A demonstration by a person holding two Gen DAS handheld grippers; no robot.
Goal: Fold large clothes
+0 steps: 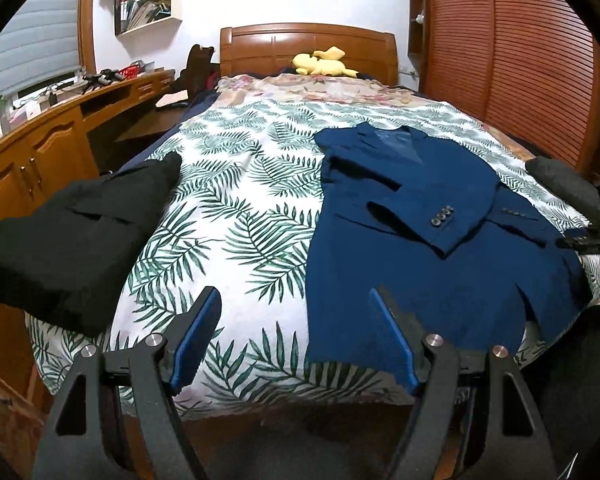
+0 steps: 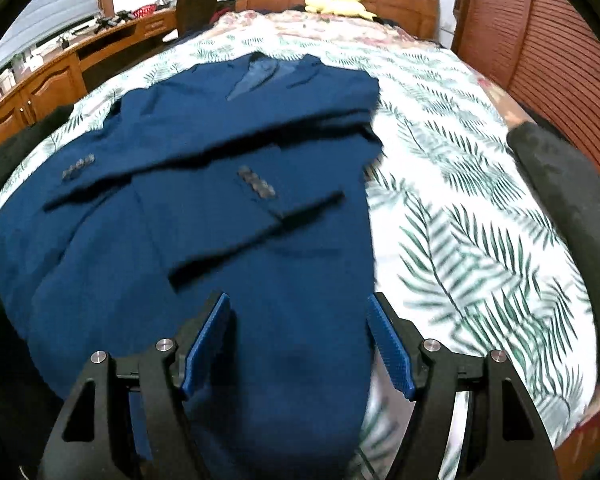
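- The blue jacket [image 1: 420, 240] lay face up on the bed [image 1: 240, 200], collar toward the headboard [image 1: 308, 46] and hem at the near edge, within reach of both hands.
- Both sleeves were crossed over the front panels, cuff buttons [image 2: 256, 184] showing; this narrowed the garment to one column, judged as preparation for a lengthwise fold.
- The left gripper [image 1: 296, 336] hovered above the near edge of the bed with its jaws released and nothing between them; the jacket's left hem corner sat just beside its right pad.
- The right gripper [image 2: 300, 340] hung over the lower panel near the jacket's right edge, jaws released, cloth visible beneath but not pinched.
- The two positions suggested one gripper per hem corner, so the hem could be lifted evenly toward the collar.
- A black garment [image 1: 72, 236] lay folded at the left edge of the bed, well apart from the jacket and probably finished.
- A dark grey item [image 2: 568, 200] rested at the right edge; its type could not be determined.
- Blur in the right wrist view limited detail there.
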